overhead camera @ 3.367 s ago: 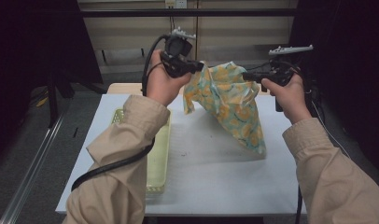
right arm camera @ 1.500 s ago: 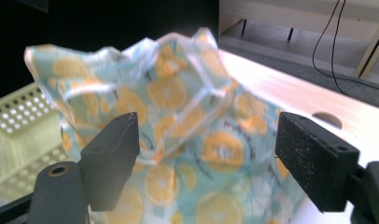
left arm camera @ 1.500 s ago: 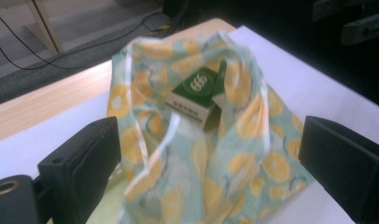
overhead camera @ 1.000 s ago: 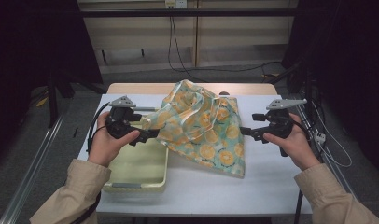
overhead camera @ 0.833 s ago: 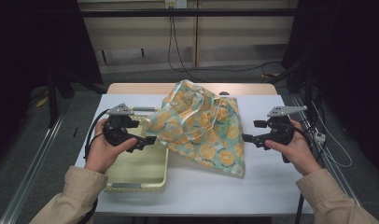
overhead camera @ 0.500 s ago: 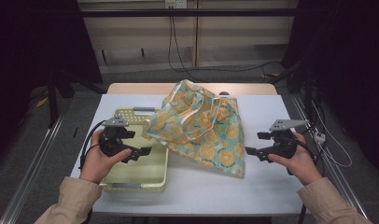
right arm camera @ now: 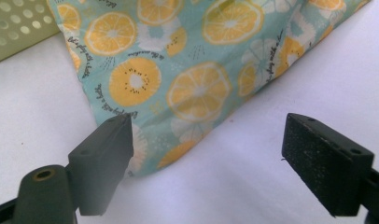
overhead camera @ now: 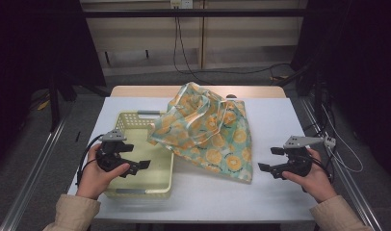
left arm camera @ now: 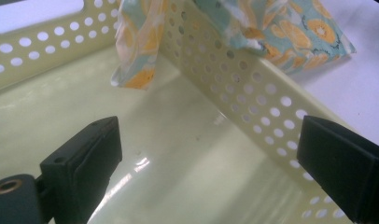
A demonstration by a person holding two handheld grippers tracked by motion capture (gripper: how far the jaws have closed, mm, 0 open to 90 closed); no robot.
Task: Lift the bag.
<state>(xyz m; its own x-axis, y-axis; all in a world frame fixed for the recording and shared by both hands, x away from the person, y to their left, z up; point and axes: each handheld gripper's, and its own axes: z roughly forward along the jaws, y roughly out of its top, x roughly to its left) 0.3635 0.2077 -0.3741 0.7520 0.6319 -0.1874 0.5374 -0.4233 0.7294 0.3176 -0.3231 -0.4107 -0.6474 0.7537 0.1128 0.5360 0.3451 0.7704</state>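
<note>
1. Your cloth (overhead camera: 208, 130) is thin, soft fabric, teal with orange citrus slices, crumpled into folds. It lies on the white surface (overhead camera: 280, 120), one edge draped over the right wall of the basket (overhead camera: 136, 187).
2. The basket is pale yellow plastic, rectangular, with rows of round holes in its walls.
3. The cloth's far folds bunch up; what lies under them is hidden, probably just more fabric.
4. Your left claw (overhead camera: 144, 164) is spread and empty above the basket's floor, the cloth's hanging corner (left arm camera: 136, 70) beyond it.
5. Your right claw (overhead camera: 265, 167) is spread and empty, just beside the cloth's near corner (right arm camera: 178, 140) on the side away from the basket.
</note>
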